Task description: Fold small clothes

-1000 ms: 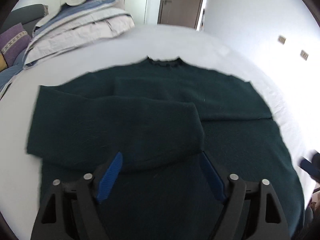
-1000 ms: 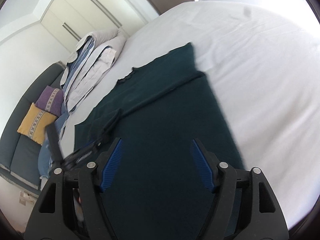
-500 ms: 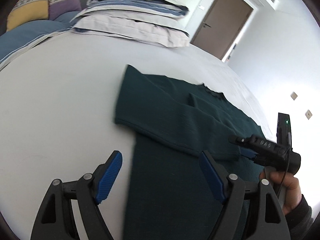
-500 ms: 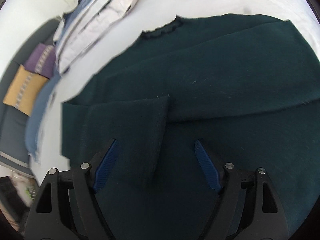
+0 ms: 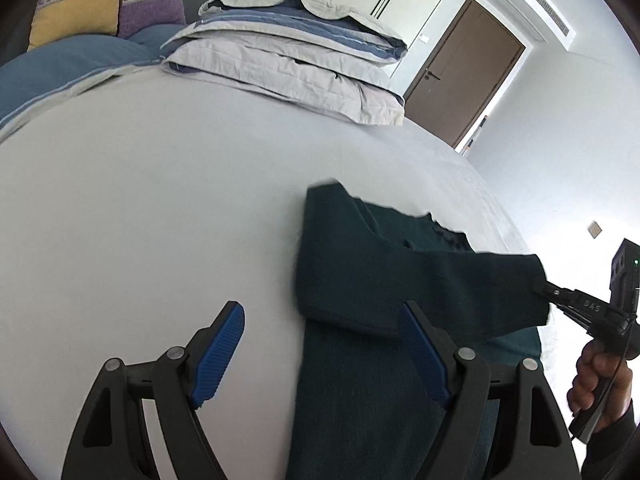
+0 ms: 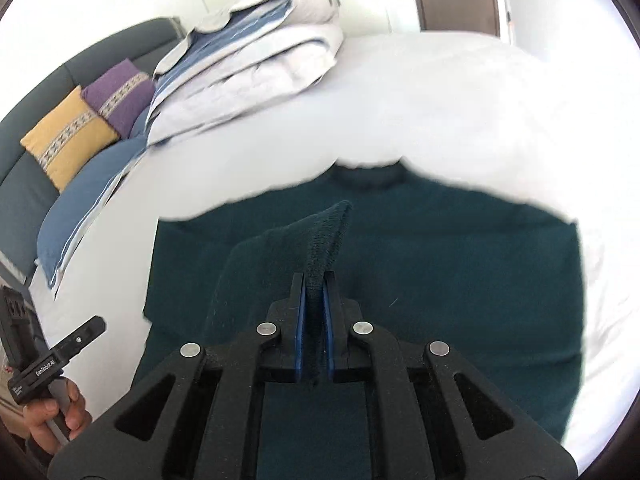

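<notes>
A dark green sweater (image 6: 460,280) lies flat on the white bed, collar pointing away; it also shows in the left wrist view (image 5: 360,380). Its left sleeve (image 5: 420,280) is folded across the body. My right gripper (image 6: 315,280) is shut on the cuff (image 6: 328,232) of that sleeve and holds it lifted above the sweater; it shows in the left wrist view (image 5: 540,288) pinching the sleeve end. My left gripper (image 5: 320,344) is open and empty, low over the sweater's left edge, one finger above bare sheet.
A stack of folded grey and blue bedding (image 5: 288,52) lies at the far side of the bed (image 5: 140,220). Yellow and purple cushions (image 6: 80,120) rest on a dark sofa at the left. A brown door (image 5: 464,68) is behind.
My right gripper has shut on the sleeve cuff and lifted it. My left gripper has drawn back to the left side of the sweater, still open.
</notes>
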